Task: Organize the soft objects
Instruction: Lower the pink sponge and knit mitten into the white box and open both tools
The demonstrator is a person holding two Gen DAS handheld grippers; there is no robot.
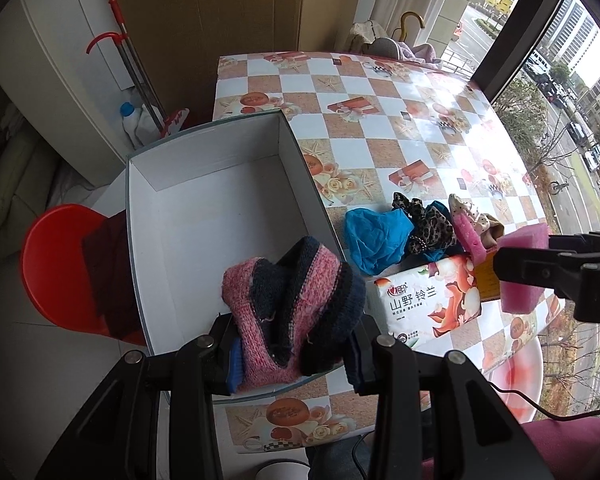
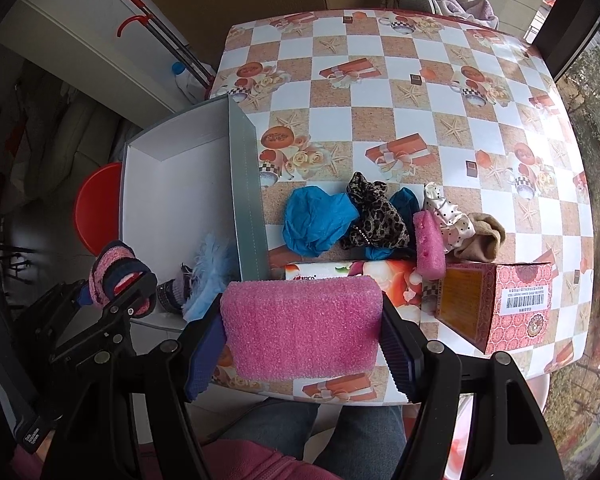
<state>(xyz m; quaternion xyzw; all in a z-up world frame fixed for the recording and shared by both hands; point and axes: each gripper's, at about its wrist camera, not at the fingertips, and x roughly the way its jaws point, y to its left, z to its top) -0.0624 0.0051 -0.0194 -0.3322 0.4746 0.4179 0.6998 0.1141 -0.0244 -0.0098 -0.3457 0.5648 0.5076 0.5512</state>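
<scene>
A pink and navy knitted piece (image 1: 292, 300) sits between the pads of my left gripper (image 1: 296, 344), which is shut on it above the near end of the white box (image 1: 204, 208). My right gripper (image 2: 300, 344) is shut on a pink sponge (image 2: 304, 328) over the table's near edge. From the right wrist view the left gripper (image 2: 116, 284) is at the left, over the box (image 2: 180, 200), where a pale blue fluffy item (image 2: 210, 276) lies. On the table lie a blue cloth (image 2: 316, 220), a leopard scrunchie (image 2: 376, 216), a second pink sponge (image 2: 428, 248), a dotted cloth (image 2: 452, 220) and a beige sock (image 2: 484, 240).
A tissue pack (image 2: 340, 270) and a red patterned carton (image 2: 512, 308) stand at the table's front. A red stool (image 1: 60, 264) is left of the box, with a red-handled mop (image 1: 128, 60) behind it. The person's jeans-clad legs (image 2: 300, 432) are below the table edge.
</scene>
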